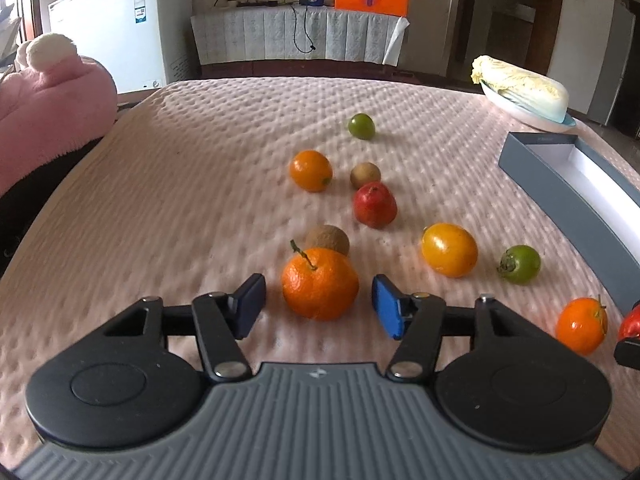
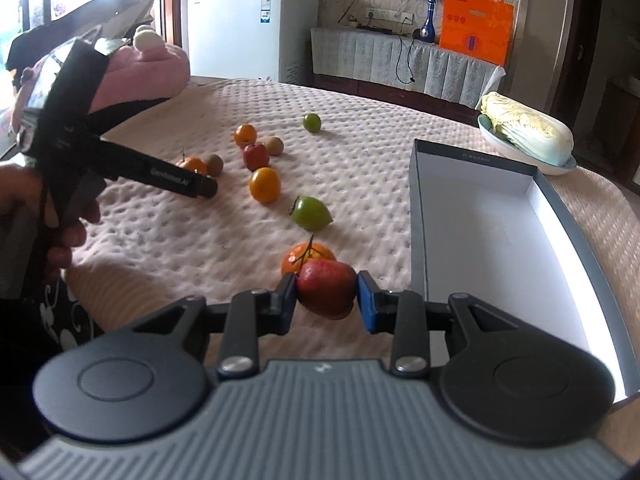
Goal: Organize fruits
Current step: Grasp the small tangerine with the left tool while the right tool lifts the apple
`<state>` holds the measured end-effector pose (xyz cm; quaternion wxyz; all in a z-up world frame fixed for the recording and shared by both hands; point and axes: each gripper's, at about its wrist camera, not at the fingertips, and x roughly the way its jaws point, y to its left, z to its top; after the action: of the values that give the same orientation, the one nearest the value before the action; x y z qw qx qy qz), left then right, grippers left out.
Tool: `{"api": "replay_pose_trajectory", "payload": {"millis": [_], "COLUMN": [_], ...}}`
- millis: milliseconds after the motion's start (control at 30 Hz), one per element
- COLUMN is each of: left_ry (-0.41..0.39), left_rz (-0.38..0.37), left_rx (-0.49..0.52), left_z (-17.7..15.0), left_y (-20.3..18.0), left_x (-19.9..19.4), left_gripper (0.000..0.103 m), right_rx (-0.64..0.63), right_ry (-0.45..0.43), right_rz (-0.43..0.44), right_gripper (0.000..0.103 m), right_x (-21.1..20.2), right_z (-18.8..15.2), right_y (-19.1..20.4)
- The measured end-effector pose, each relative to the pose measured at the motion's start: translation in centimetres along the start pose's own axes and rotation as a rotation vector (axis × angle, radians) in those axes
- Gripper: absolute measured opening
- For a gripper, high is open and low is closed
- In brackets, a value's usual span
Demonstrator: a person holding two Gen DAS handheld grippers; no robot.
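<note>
Right gripper point(image 2: 326, 298) clamped on a red pear-shaped fruit point(image 2: 326, 290), held just left of the open grey rectangular box with white inside point(image 2: 496, 224); a stemmed orange mandarin point(image 2: 306, 258) lies right behind it at 12 o'clock. Left gripper point(image 1: 319, 306) jaws apart, straddling a large stemmed orange tangerine point(image 1: 320, 284) on the pink quilted tablecloth point(image 1: 180, 200), pads not touching it. Brown kiwi point(image 1: 328, 238) touches it at 12. Left view count: four orange or yellow fruits, two green, two brown, two red. Cloth bare at 9 to 11 o'clock; box wall blocks at 3. Cabbage on a white plate point(image 1: 520, 88) at 1, near the table edge.
</note>
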<state>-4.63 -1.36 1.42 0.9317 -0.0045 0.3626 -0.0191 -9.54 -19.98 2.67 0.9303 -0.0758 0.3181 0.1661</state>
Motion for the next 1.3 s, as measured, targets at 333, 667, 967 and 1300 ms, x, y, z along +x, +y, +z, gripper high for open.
{"api": "replay_pose_trajectory", "payload": {"millis": [333, 667, 967, 1300], "left_ry": [-0.002, -0.092, -0.113, -0.166], "left_rz": [-0.013, -0.055, -0.093, -0.167], "left_rx": [-0.001, -0.012, 0.020, 0.080], "left_z": [0.2, 1.6, 2.2, 3.3], "left_y": [0.0, -1.0, -3.9, -8.5], "left_x": [-0.6, -3.4, -3.9, -4.4], "left_gripper": [0.042, 0.042, 0.042, 0.042], "right_rx": [0.009, 0.024, 0.004, 0.029], "right_ry": [-0.014, -0.064, -0.096, -0.134], "right_rz": [0.003, 0.015, 0.018, -0.032], "right_gripper": [0.035, 0.035, 0.035, 0.035], "right_x": [0.2, -0.6, -1.2, -3.0], "right_z": [0.6, 1.7, 2.3, 2.3], "right_y": [-0.5, -0.5, 0.1, -2.3]}}
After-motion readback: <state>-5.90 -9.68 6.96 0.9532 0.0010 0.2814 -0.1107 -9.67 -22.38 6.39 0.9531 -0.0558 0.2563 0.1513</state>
